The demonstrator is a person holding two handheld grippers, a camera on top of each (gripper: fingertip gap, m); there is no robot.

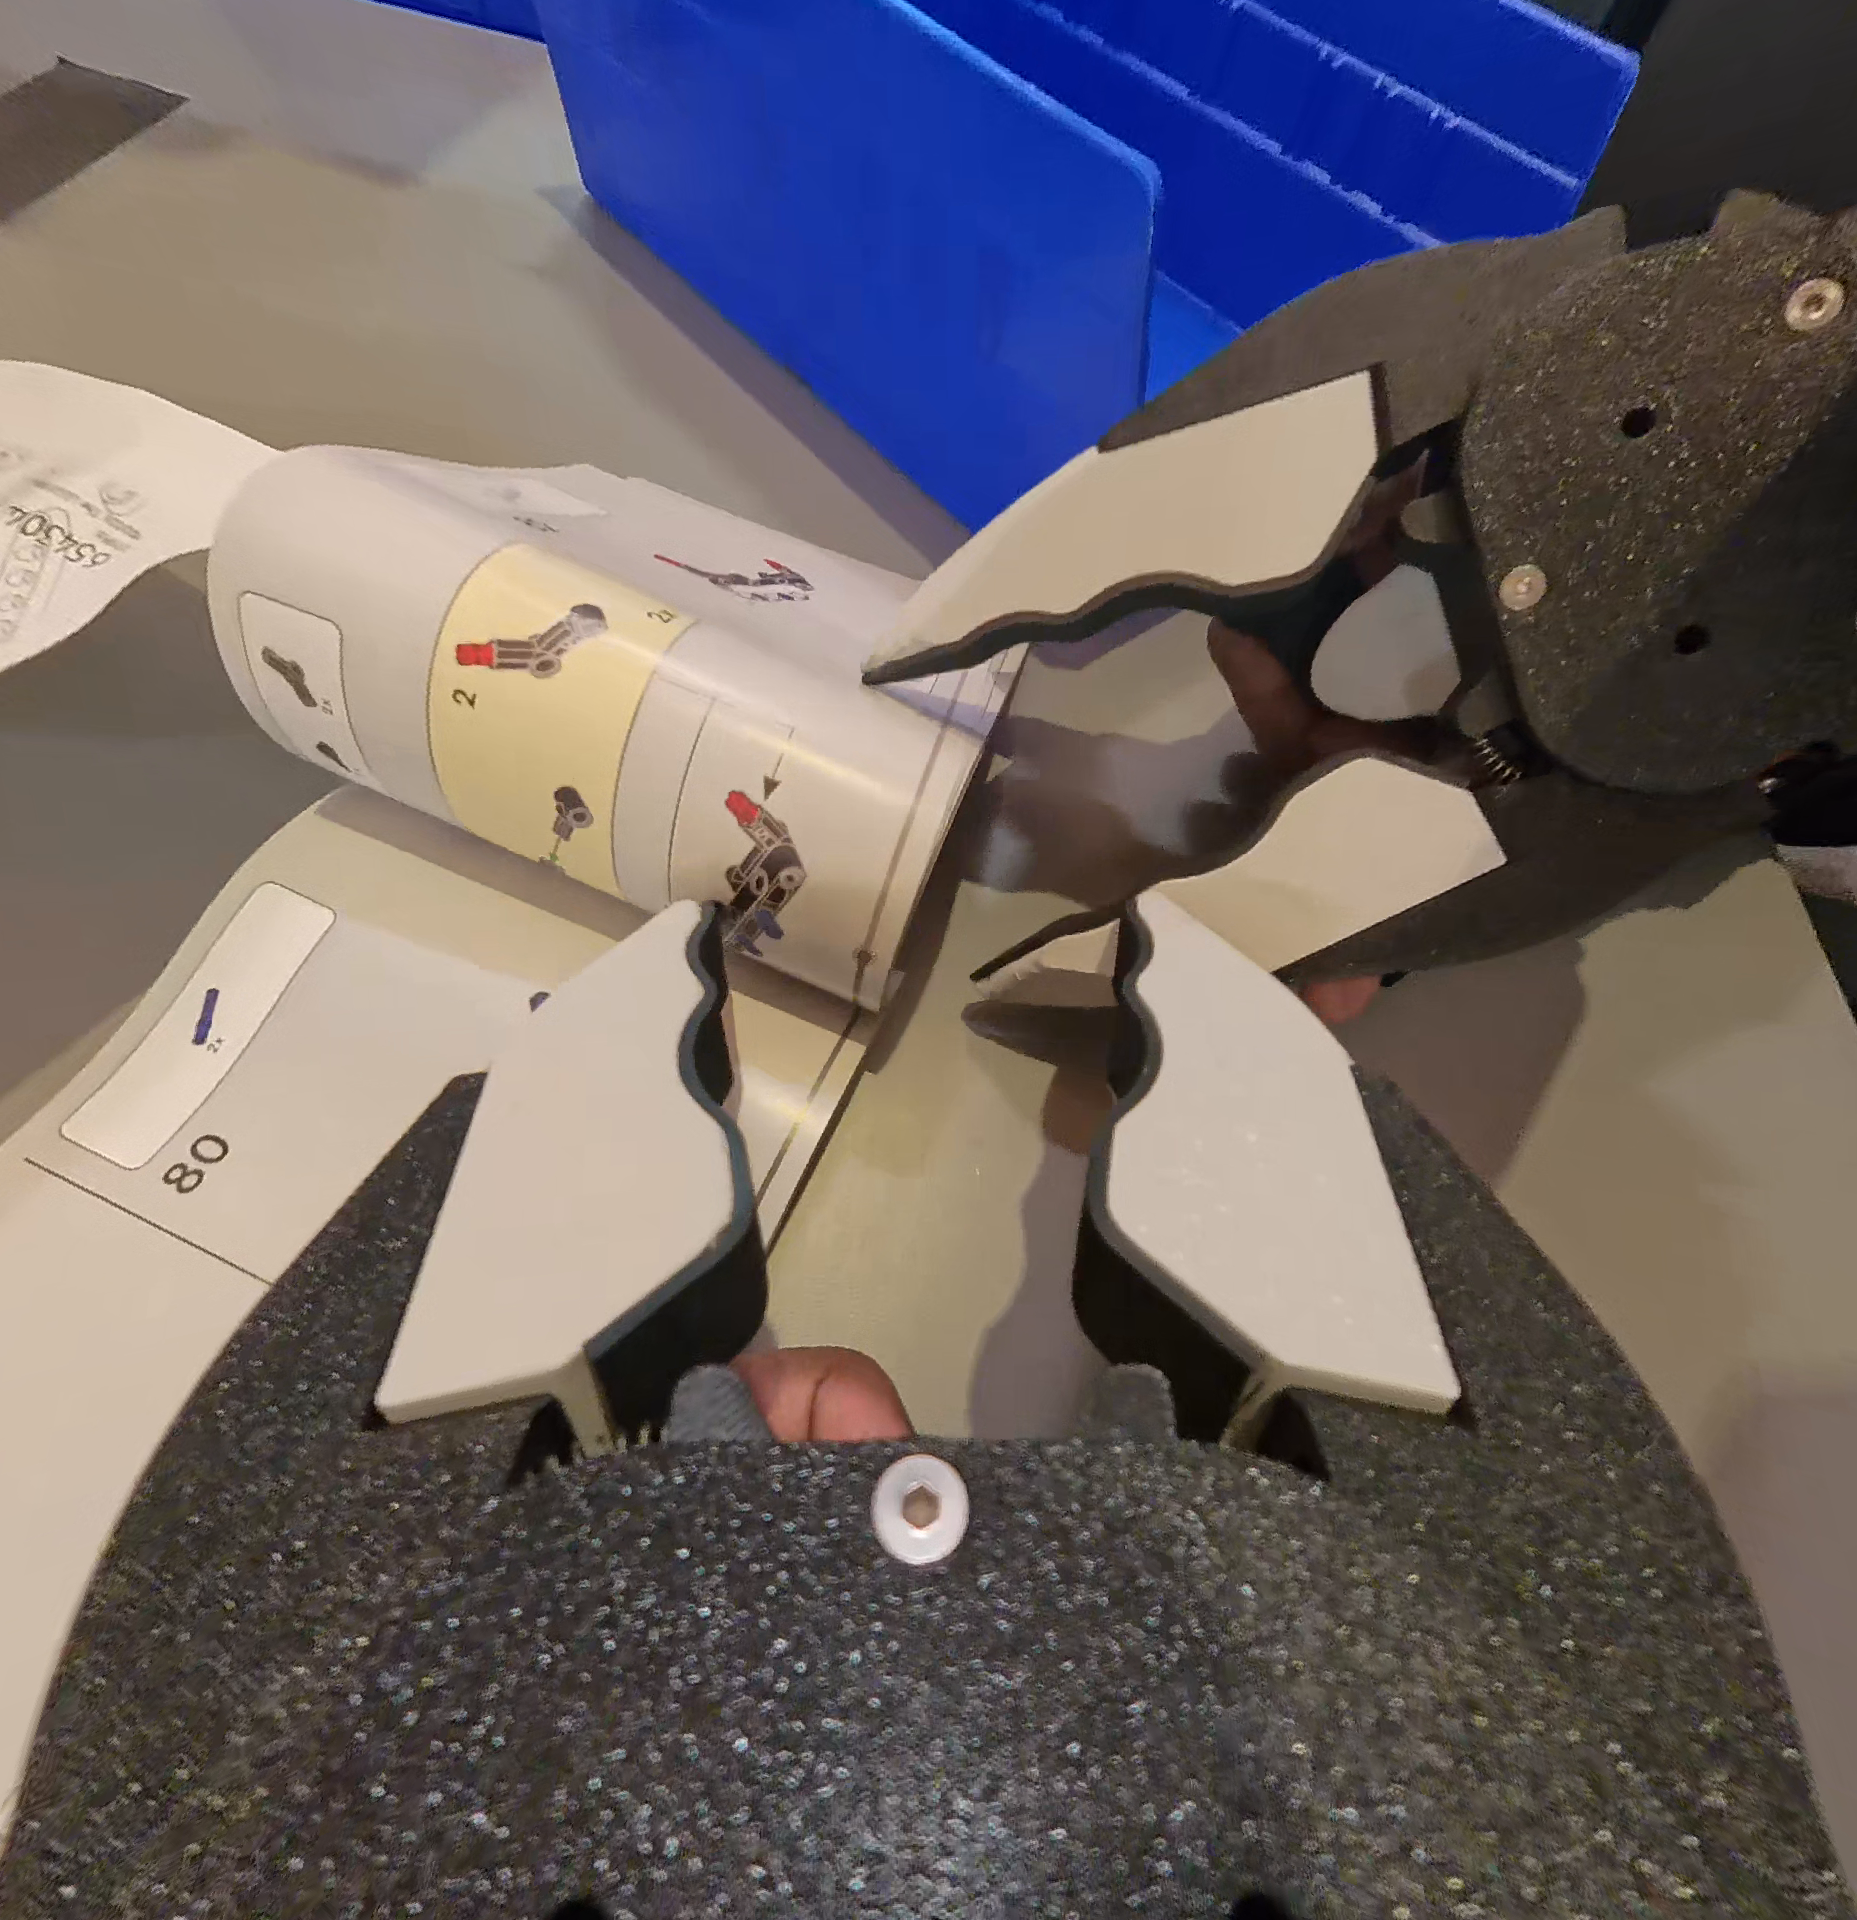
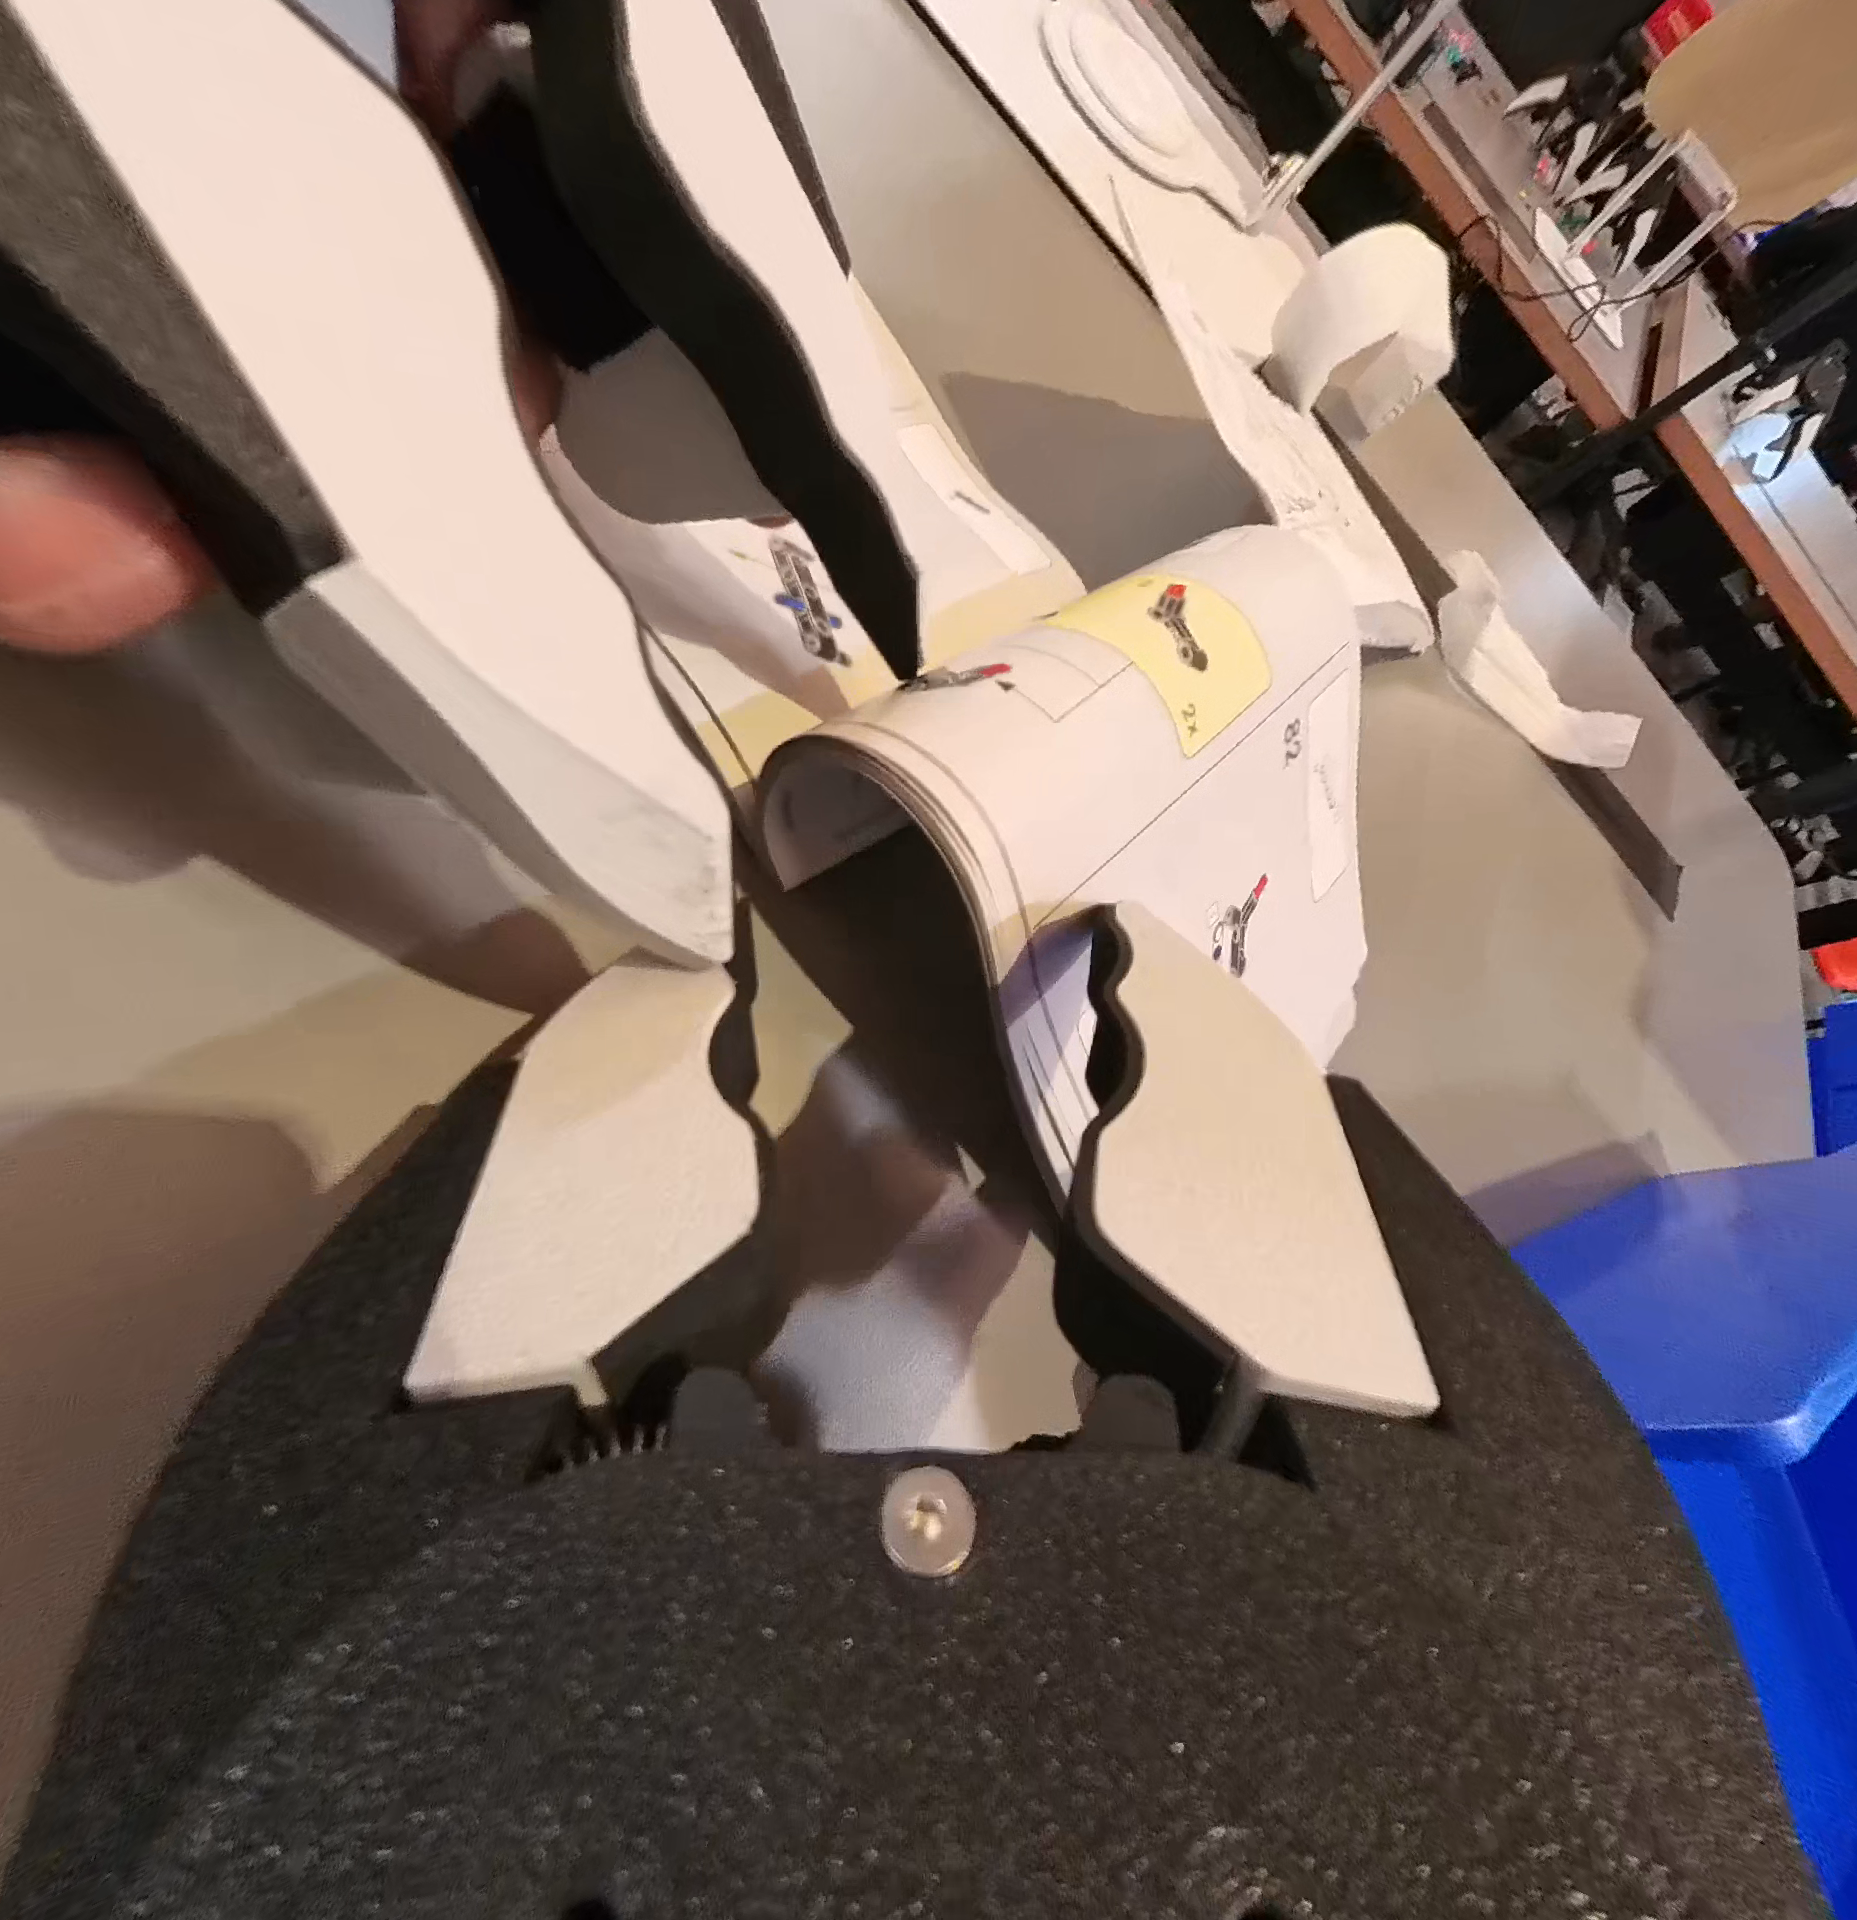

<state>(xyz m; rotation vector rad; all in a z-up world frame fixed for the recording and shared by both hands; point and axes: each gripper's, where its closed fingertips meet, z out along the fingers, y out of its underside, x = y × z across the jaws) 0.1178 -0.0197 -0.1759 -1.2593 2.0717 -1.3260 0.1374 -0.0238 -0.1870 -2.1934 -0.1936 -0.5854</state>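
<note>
An instruction booklet is seen lying open on the desk, with a sheaf of its pages curled up into an arch above the flat page. The left gripper is held over the flat page near the spine, jaws wide apart, nothing clamped; its left fingertip sits just beside the near edge of the curled sheaf. The right gripper is also spread open: the edge of the curled pages passes between its fingers, but no pad is seen pressing on it. In the left wrist view the right gripper's upper fingertip lies against the top of the curl at its right end.

Surroundings: a blue bin with dividers stands at the far right, close behind the booklet. Crumpled white paper lies on the desk beyond the booklet. A cluttered bench is noted farther off.
</note>
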